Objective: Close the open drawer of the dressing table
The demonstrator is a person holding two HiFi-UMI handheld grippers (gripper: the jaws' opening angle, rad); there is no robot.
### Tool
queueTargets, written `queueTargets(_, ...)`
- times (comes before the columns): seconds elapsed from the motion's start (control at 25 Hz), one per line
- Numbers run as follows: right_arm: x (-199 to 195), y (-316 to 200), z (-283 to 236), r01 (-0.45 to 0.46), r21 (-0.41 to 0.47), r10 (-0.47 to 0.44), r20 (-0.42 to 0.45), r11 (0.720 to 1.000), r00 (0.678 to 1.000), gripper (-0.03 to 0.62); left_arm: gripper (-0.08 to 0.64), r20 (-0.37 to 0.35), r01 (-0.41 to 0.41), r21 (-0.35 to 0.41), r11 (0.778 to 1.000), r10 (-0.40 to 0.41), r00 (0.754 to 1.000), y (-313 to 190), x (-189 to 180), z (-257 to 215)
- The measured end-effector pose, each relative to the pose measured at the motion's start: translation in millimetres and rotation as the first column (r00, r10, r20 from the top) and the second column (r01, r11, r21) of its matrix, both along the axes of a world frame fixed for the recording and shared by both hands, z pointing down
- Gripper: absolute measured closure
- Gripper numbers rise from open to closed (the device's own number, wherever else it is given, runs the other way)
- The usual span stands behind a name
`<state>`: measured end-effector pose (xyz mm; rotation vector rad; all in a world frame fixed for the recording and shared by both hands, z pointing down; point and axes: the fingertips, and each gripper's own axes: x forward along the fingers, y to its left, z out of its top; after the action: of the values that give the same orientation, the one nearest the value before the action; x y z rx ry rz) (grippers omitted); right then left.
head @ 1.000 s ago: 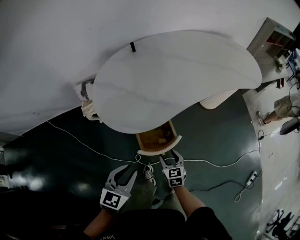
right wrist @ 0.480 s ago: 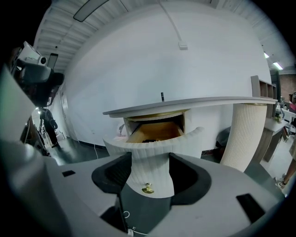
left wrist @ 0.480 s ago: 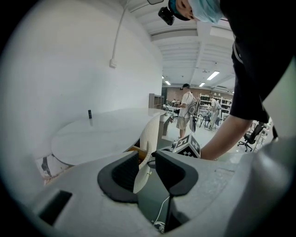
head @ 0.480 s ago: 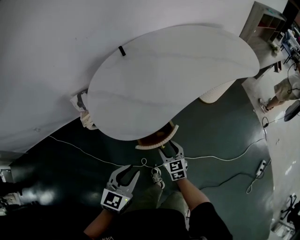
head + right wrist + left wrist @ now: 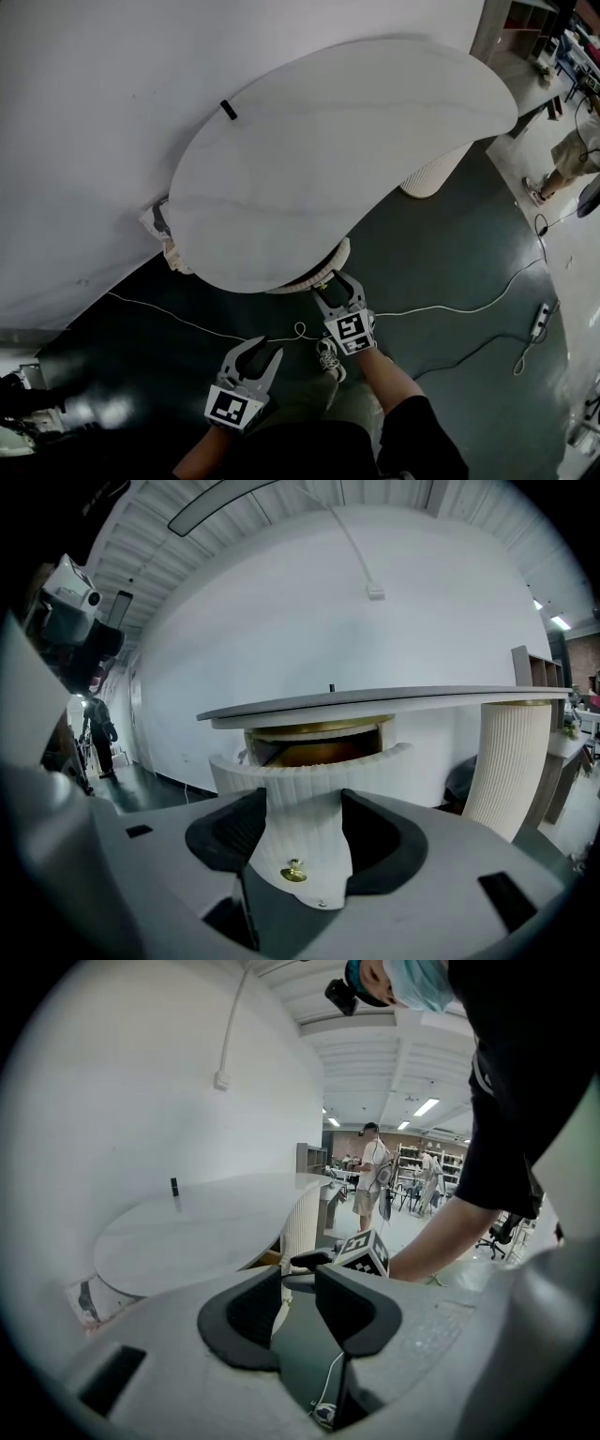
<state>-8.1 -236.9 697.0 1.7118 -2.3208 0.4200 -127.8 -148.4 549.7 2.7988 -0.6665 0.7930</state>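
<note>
The white kidney-shaped dressing table top (image 5: 328, 141) fills the head view. Its ribbed white drawer front (image 5: 319, 275) pokes out only a little from under the near edge. My right gripper (image 5: 336, 286) is open and pressed up against that front. In the right gripper view the drawer front (image 5: 309, 771) is still partly out, with its brown inside showing above, and the brass knob (image 5: 293, 872) lies between the jaws of the right gripper (image 5: 302, 803). My left gripper (image 5: 251, 356) hangs open and empty over the floor, lower left of the drawer; its own view shows the left gripper (image 5: 298, 1283) empty.
A ribbed pedestal leg (image 5: 433, 173) stands right of the drawer. A white cable (image 5: 450, 309) and a power strip (image 5: 542, 319) lie on the dark floor. A small black object (image 5: 229, 110) sits on the table. A person (image 5: 577, 150) stands at the far right.
The drawer has slid most of the way in under the table top, and my right gripper has moved forward with it. The left gripper has stayed low and open.
</note>
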Motion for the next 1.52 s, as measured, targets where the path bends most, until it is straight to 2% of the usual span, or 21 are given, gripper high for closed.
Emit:
queueTargets(0.24, 0, -23, 0, 0.026, 0.051, -0.025, -0.017, 0.998, 1.0, 0.342, 0.454, 0.009, -0.009, -0.016, 1.0, 0.009, 1.0, -2, 5, 11)
queueTargets(0.52, -3, -51, -3, 0.058, 0.069, -0.056, -0.031, 0.996, 0.998, 0.344, 0.454, 0.008, -0.008, -0.014, 1.0, 0.008, 1.0, -10, 8, 14)
queueTargets(1.08, -7, -87, -6, 0.046, 0.129, -0.045, -0.018, 0.991, 0.999, 0.342, 0.454, 0.025, 0.015, -0.043, 0.999, -0.014, 1.0, -19, 0, 27)
queueTargets(1.4, 3, -100, -1, 0.022, 0.113, -0.023, 0.003, 0.993, 1.0, 0.336, 0.453, 0.018, 0.002, -0.052, 0.999, -0.002, 1.0, -24, 20, 33)
queueTargets(1.52, -3, -98, -2, 0.046, 0.114, -0.046, -0.003, 0.992, 0.999, 0.331, 0.454, 0.019, 0.003, -0.046, 0.999, -0.002, 1.0, -23, 17, 31)
